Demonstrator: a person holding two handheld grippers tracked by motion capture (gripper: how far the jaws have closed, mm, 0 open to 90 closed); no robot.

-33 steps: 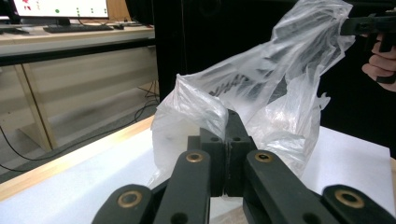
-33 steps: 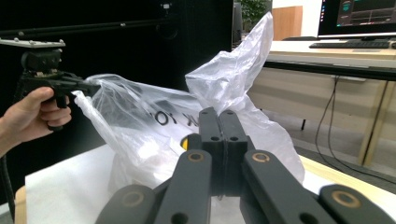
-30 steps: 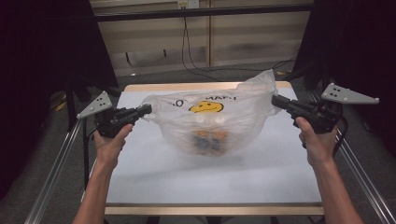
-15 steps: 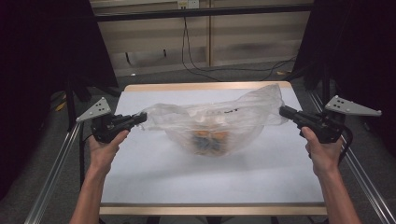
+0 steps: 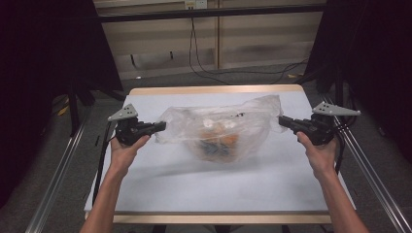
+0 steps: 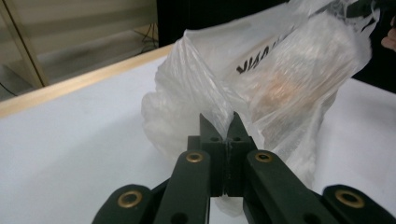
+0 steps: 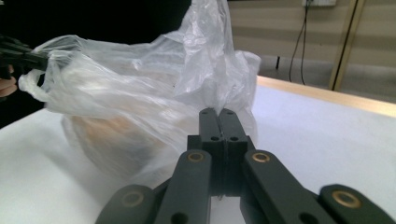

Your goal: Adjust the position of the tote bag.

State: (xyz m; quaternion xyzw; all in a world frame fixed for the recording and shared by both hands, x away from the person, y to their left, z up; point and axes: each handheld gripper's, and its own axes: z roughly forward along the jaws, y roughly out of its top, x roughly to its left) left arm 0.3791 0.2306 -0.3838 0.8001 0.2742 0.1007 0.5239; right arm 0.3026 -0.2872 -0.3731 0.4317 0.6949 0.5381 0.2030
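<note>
White table (image 5: 160, 189), bag (image 5: 218, 131) stretched between two grippers.
Left gripper (image 5: 160, 127) and right gripper (image 5: 283, 121) each pinch a handle (jaws clamped); setting-down seems underway, next calls for letting go.

We see a white tabletop (image 5: 160, 189) with a pale wood edge; one clear plastic bag (image 5: 218, 128) with orange items inside sits on it, near the middle.

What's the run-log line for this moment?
left hand-held gripper: shut on plastic bag | right hand-held gripper: shut on plastic bag | bag: on table
</note>
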